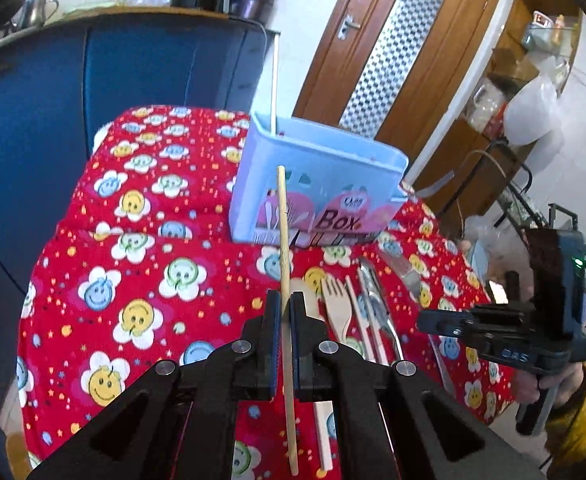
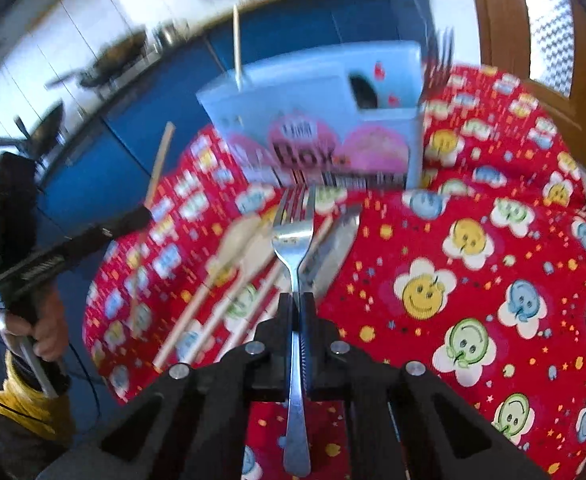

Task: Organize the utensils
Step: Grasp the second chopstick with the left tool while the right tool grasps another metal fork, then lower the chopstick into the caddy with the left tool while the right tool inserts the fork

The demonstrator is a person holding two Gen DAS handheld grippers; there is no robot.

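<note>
My left gripper (image 1: 285, 300) is shut on a long wooden chopstick (image 1: 283, 220), which it holds above the cloth, pointing toward the light blue utensil box (image 1: 317, 184). My right gripper (image 2: 299, 300) is shut on the handle of a metal fork (image 2: 293, 234), lifted over the pile, tines toward the box (image 2: 317, 120). On the cloth lie a wooden fork (image 1: 335, 304), a wooden spoon (image 2: 241, 240), pale chopsticks (image 1: 359, 320) and a metal knife (image 2: 335, 246). One chopstick (image 2: 237, 48) stands in the box, and metal forks (image 2: 439, 60) stand at its right corner.
A red tablecloth (image 1: 141, 272) with smiley flowers covers the small table. Blue cabinets (image 1: 53, 120) stand behind and left of it, a wooden door (image 1: 393, 52) at the back right. A hand in a yellow sleeve (image 2: 41, 332) holds the left gripper's handle.
</note>
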